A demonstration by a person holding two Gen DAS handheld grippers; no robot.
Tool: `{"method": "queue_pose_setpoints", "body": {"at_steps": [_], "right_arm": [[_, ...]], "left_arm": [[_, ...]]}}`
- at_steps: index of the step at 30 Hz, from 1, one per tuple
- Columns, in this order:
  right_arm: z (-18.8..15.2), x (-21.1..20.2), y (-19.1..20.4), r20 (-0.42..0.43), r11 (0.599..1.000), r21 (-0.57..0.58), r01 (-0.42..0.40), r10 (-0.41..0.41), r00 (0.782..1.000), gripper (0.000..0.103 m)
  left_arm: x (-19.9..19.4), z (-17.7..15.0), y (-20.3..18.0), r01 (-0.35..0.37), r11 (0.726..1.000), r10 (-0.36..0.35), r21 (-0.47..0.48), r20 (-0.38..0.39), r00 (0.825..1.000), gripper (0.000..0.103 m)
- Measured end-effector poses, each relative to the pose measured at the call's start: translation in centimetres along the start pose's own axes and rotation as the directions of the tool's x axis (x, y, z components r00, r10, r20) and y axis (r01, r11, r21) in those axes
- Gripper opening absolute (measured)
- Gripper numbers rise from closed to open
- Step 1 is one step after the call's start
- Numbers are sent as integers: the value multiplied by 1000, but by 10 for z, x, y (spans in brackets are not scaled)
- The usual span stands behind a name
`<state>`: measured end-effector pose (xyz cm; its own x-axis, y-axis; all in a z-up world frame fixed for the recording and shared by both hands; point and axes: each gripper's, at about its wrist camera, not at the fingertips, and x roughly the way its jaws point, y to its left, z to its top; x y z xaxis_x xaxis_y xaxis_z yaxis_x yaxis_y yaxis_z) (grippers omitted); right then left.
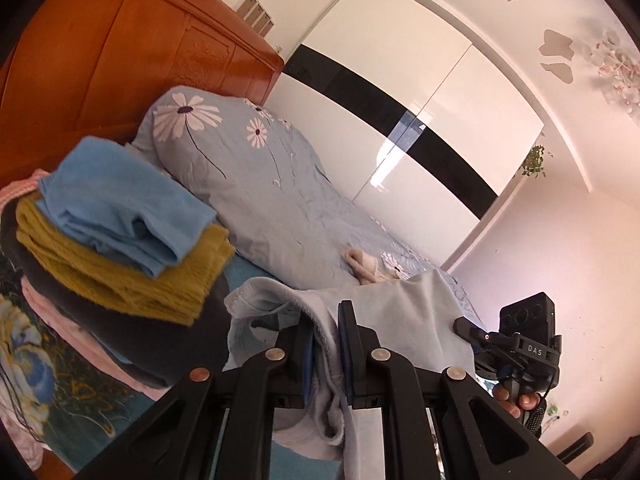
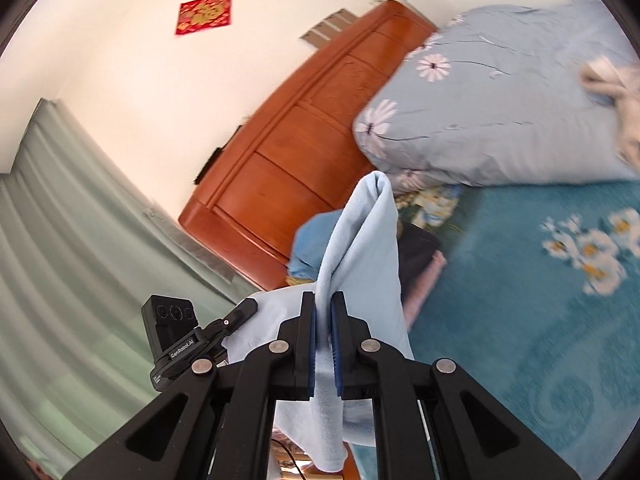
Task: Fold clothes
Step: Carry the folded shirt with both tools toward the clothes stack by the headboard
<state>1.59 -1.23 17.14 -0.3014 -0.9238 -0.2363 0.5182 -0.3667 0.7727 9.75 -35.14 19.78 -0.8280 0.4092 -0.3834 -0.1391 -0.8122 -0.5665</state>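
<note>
Pale blue garment hangs lifted off the bed, pinched at two spots by both tools. Left tool: jaws nearly closed, blue pads clamped on a bunched, hemmed edge of the garment, with a drawstring dangling below between the fingers. Cloth spreads from there toward the right tool's body and camera block, seen at the right of the left wrist view, with fingertips of the person's hand under it. Right tool: jaws almost fully closed, pads gripping a fold of the same garment, which stands up in a peak past the fingertips and drapes down below the jaws. Left tool's camera block shows at lower left of the right wrist view.

Further out: a stack of folded clothes on the bed, blue piece on top, mustard one under it, dark and pink layers below. Beside the stack, a grey-blue daisy-print quilt with a small cream item on it. Teal floral bedsheet under everything. Orange wooden headboard behind, white wardrobe with black stripe beyond the bed.
</note>
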Motion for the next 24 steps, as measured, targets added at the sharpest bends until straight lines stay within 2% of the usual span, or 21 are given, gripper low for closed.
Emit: {"method": "queue_pose_setpoints", "body": {"at_steps": [5, 11, 15, 17, 19, 22, 24], "right_arm": [[33, 52, 26, -17, 998, -34, -48, 47, 999, 7], [65, 113, 56, -53, 993, -46, -108, 105, 993, 7], [79, 137, 91, -73, 982, -118, -144, 136, 988, 6], [84, 138, 107, -68, 974, -146, -175, 166, 984, 2], [91, 137, 126, -58, 963, -187, -194, 186, 981, 2], [93, 146, 144, -63, 959, -246, -139, 127, 990, 2], [83, 156, 138, -96, 962, -244, -121, 100, 990, 2]], "left_arm": [[-27, 55, 40, -16, 999, 18, -28, 70, 997, 13], [-52, 101, 95, -38, 995, 50, -91, 137, 989, 13], [-73, 108, 124, 13, 992, 14, -129, 213, 977, 13], [-79, 106, 138, 32, 986, 7, -164, 233, 973, 12], [-80, 106, 150, 42, 981, 7, -191, 246, 969, 11], [-70, 97, 163, 60, 972, -4, -229, 239, 971, 11], [-54, 88, 166, 34, 971, 16, -235, 206, 978, 10]]}}
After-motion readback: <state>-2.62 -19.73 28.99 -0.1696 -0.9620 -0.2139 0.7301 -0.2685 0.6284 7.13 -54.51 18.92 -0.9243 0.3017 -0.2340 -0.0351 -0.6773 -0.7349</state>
